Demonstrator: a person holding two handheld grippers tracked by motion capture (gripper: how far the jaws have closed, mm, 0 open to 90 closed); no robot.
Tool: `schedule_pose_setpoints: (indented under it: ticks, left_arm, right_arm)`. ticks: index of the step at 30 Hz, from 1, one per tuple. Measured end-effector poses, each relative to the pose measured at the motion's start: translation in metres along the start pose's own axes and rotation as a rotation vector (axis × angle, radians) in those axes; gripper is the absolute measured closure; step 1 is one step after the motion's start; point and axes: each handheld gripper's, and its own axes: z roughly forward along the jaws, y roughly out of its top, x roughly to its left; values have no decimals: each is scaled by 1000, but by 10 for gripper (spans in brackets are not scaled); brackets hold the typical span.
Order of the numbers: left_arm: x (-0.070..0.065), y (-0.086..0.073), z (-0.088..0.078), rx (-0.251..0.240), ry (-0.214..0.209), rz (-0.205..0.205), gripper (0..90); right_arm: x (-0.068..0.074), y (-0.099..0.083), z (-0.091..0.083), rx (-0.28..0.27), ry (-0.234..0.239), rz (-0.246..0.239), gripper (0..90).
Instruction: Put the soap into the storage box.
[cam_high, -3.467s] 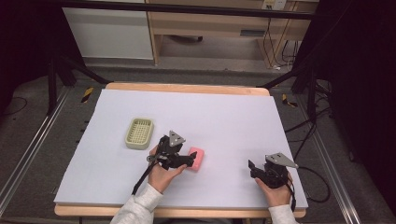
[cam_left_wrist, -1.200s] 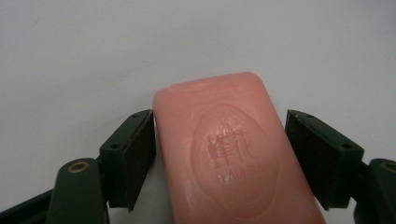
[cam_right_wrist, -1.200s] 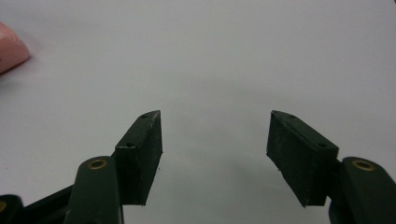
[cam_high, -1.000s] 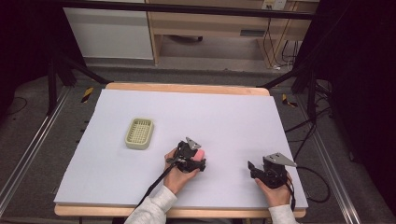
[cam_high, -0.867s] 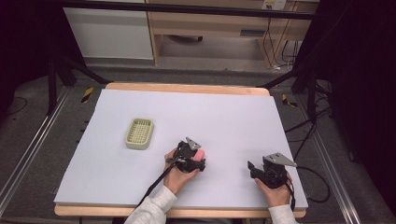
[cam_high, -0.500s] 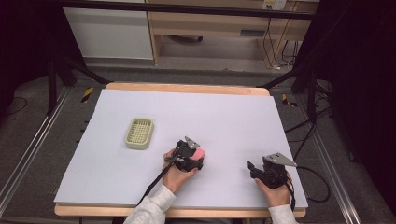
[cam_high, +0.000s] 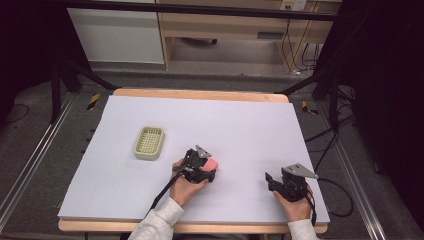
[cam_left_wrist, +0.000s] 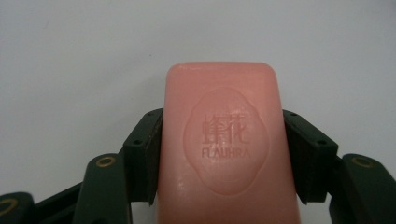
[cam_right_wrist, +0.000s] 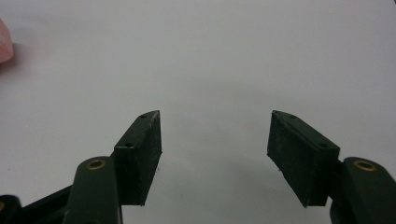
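Two tongs, one pink soap bar, one dish on a wide pale surface.

Plenty of bare surface (cam_high: 240, 120) lies ahead of both your hands and between them. The near wooden edge sits just under your wrists, and the right tongs (cam_right_wrist: 215, 140) are close to the near right corner. The yellow-green soap dish (cam_high: 137, 150) stands left of centre, well apart from the soap, its slatted floor showing bare. Your left tongs (cam_high: 207, 167) are pinching the pink soap bar (cam_left_wrist: 224, 149) across its long sides, pads pressed flat against it, stamped face up, near the middle of the near half of the surface. Your right tongs stand spread, holding nothing, with plain surface between the pads.
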Motion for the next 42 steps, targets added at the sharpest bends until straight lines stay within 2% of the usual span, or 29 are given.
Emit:
schedule_pose_setpoints:
  ticks: [15, 42]
  left_arm:
    - [19, 0, -32, -43, -8, -12, 374]
    - [49, 0, -67, -93, 26, -44, 374]
  right_arm:
    - [0, 0, 0, -6, -3, -4, 351]
    - [1, 0, 0, -7, -7, -4, 345]
